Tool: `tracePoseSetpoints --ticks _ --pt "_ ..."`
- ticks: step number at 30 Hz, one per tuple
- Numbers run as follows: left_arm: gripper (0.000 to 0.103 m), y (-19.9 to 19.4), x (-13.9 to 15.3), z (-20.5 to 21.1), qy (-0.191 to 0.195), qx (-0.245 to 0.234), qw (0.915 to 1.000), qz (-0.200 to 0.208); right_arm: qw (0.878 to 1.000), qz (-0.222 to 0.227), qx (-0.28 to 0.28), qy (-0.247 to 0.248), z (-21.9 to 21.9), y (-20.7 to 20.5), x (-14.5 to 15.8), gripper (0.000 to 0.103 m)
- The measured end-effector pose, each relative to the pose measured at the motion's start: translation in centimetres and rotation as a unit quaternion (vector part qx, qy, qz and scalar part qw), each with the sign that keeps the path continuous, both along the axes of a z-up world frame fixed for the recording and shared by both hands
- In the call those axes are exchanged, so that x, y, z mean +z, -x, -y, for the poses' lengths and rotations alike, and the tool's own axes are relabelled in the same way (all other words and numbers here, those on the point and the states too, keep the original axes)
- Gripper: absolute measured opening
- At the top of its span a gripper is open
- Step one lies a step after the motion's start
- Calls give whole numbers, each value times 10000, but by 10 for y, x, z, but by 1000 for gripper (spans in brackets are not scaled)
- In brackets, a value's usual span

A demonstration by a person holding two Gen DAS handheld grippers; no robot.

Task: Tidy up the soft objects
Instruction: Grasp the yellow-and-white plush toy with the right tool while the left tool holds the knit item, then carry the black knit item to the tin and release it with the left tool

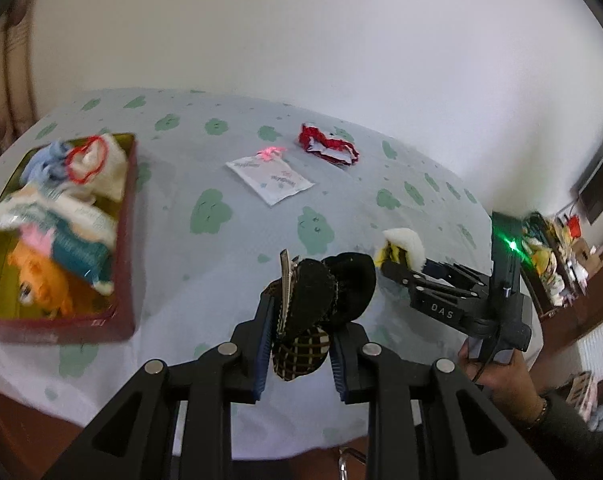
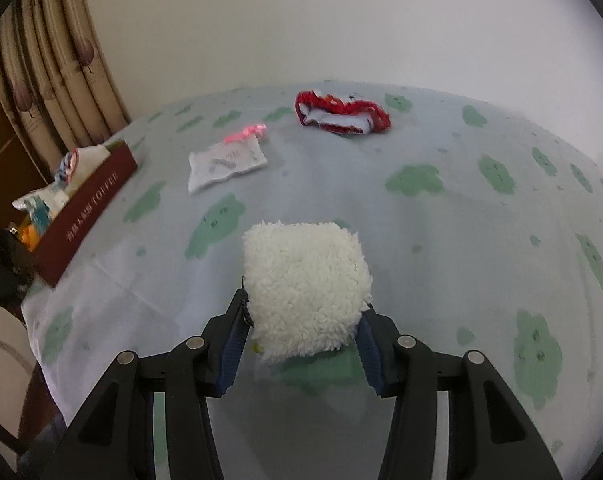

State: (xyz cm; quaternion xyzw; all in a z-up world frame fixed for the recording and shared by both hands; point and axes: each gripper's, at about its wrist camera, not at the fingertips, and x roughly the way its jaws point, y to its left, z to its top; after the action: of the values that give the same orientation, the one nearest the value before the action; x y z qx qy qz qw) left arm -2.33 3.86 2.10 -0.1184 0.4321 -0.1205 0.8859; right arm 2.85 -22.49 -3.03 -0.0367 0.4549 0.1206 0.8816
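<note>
My left gripper (image 1: pixel 301 332) is shut on a black fuzzy hair clip (image 1: pixel 329 292) with a plaid bow and a metal clip, held above the tablecloth. To its right, my right gripper (image 1: pixel 397 264) is shut on a white fluffy soft toy (image 1: pixel 405 240) with a yellow part. The right wrist view shows that toy (image 2: pixel 305 284) squeezed between the pads of the right gripper (image 2: pixel 303 320), low over the cloth. A dark red box (image 1: pixel 125 220) at the left holds several soft items. The same box (image 2: pixel 89 212) is far left in the right wrist view.
A white sachet (image 1: pixel 269 178) lies mid-table with a small pink bow (image 1: pixel 269 153) beside it, and a red and white cloth piece (image 1: pixel 329 148) lies further back. A hand (image 1: pixel 501 376) grips the right tool. Curtains (image 2: pixel 53 80) hang at the left, beyond the table edge.
</note>
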Motion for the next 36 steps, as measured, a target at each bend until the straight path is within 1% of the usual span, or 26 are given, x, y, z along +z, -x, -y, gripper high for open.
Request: tracePoseSetpoints --ticks 1,4,5,9,13,16,17,22,24,27,32,34,36 --pt "26 3 1 -4 13 44 10000 -4 10000 55 -16 -34 1 1 2 47" --pt "26 16 10 -27 -60 325 9994 39 9999 -55 -94 -70 4 -3 -2 47" --pt "26 20 15 -36 -99 410 9991 57 9999 -30 -95 -66 4 -3 -2 47" --pt "26 34 33 -82 -368 903 9952 123 10000 -20 -81 19 1 -2 -4 47" --pt "26 37 39 -129 -772 1456 9863 48 9999 -35 -145 -12 3 -2 -4 47" --pt "26 29 34 -154 -1108 1700 9792 -15 9998 -65 -185 -31 5 -4 -5 47" --pt "26 25 31 -161 -1124 1750 9781 -70 9998 -82 -190 -27 5 -4 -5 47" --pt "26 5 14 -186 -961 1973 9753 -269 9997 -133 -204 -5 4 -5 -6 47" --pt "26 -3 7 -192 -976 2098 9723 -340 9997 -160 -204 -1 4 -5 -7 47" --pt "26 -11 -2 -203 -818 2266 9695 -440 9996 -176 -208 -9 4 -6 -7 47" --pt "27 -26 -13 -205 -928 2289 9677 -508 9996 -193 -214 -7 4 -6 -8 48" --pt "28 -30 -18 -207 -940 2324 9666 -541 9996 -191 -212 -6 4 -6 -7 48" --pt "33 -34 -22 -209 -920 2379 9650 -611 9996 -195 -212 -8 4 -7 -7 48"
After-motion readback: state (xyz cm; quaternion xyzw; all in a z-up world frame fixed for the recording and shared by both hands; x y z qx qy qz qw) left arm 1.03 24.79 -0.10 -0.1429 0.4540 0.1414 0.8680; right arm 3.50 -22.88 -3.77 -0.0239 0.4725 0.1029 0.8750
